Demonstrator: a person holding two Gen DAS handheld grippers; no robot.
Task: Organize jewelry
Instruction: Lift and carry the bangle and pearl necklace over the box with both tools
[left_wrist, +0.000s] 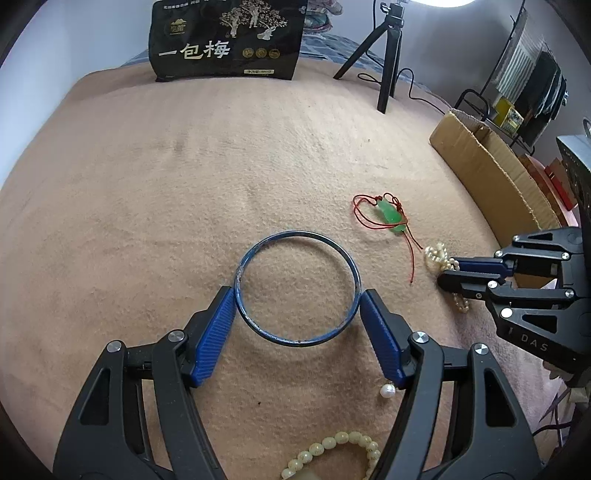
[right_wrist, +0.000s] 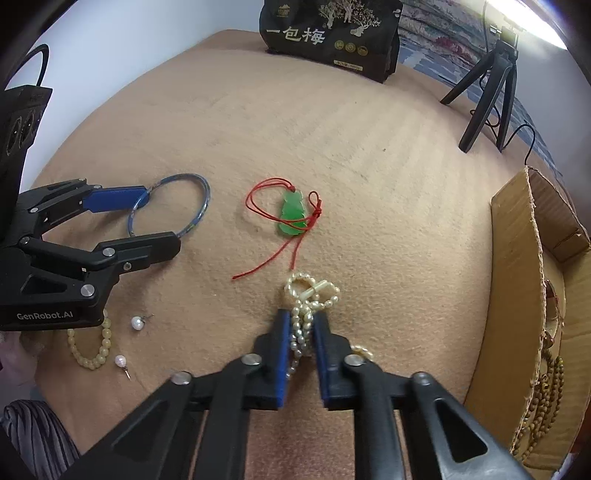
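A blue bangle (left_wrist: 297, 288) lies on the tan blanket between the fingers of my left gripper (left_wrist: 297, 301), whose pads touch its sides; it also shows in the right wrist view (right_wrist: 170, 205). My right gripper (right_wrist: 302, 325) is shut on a pearl necklace (right_wrist: 308, 306), seen from the left as well (left_wrist: 441, 260). A green jade pendant on red cord (right_wrist: 291, 214) lies just ahead of the pearls. Two pearl earrings (right_wrist: 137, 323) and a yellow bead bracelet (right_wrist: 90, 350) lie near the left gripper.
An open cardboard box (right_wrist: 517, 295) stands at the right edge with brown bead strings (right_wrist: 543, 402) inside. A black snack bag (left_wrist: 227, 40) stands at the far edge. A black tripod (left_wrist: 384, 55) stands at the far right.
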